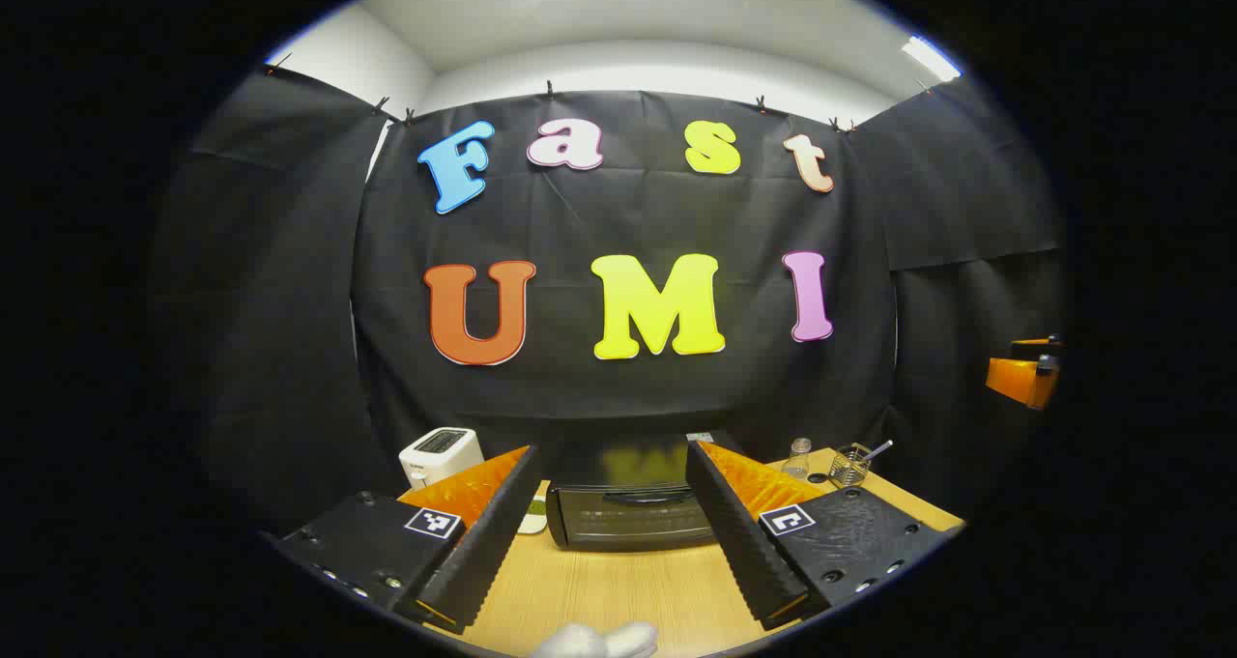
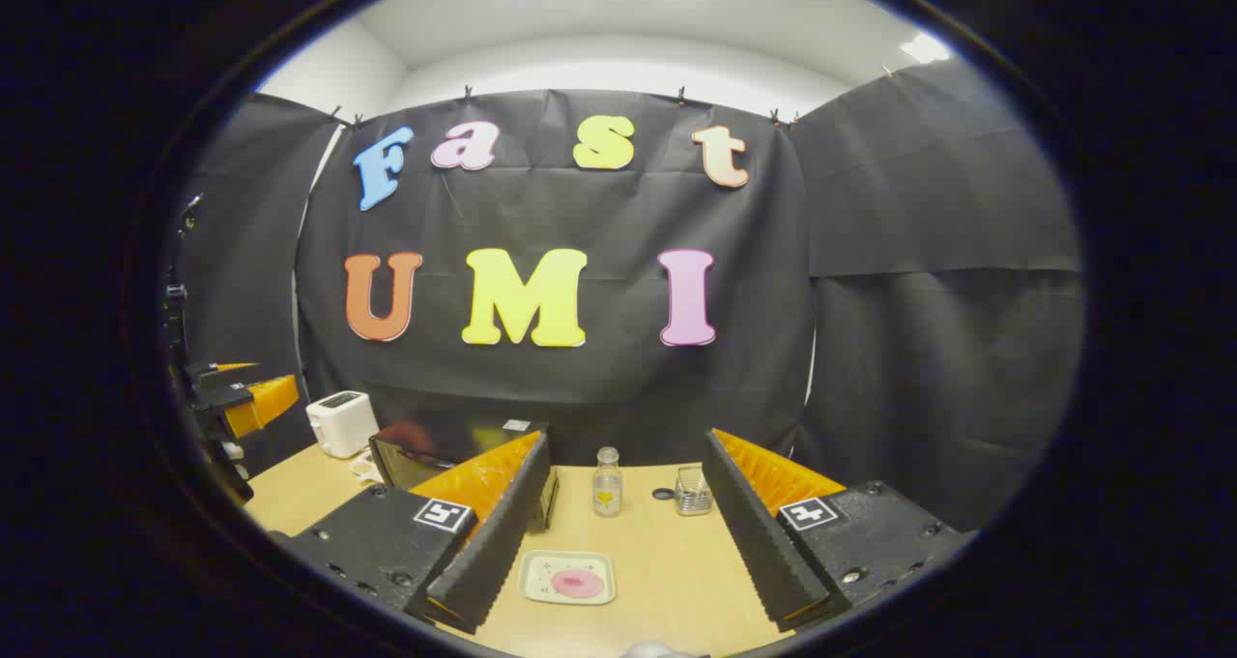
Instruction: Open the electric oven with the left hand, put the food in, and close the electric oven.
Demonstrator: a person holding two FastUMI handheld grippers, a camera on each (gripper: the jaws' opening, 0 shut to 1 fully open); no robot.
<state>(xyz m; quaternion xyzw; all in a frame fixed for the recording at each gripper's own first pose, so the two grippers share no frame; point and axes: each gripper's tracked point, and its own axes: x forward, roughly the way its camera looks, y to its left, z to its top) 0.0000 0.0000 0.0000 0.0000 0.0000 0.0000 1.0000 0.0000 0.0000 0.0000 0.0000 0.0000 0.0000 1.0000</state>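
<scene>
The black electric oven (image 1: 628,518) stands on the wooden table (image 1: 618,595) with its door closed and a handle along the top of the door. My left gripper (image 1: 611,447) is open, held back from the oven, which sits between its fingers. The right gripper view catches the oven (image 2: 425,450) at the left, partly behind a finger. A white square plate (image 2: 537,571) with a pink piece of food (image 2: 577,584) lies on the table below my right gripper (image 2: 626,441), which is open and holds nothing.
A white toaster (image 1: 440,453) stands left of the oven, and a small dish (image 1: 532,521) sits beside it. A glass bottle (image 2: 607,484), a wire basket (image 2: 692,492) and a small dark cap (image 2: 663,494) stand to the oven's right. A white-gloved hand (image 1: 594,642) shows at the bottom.
</scene>
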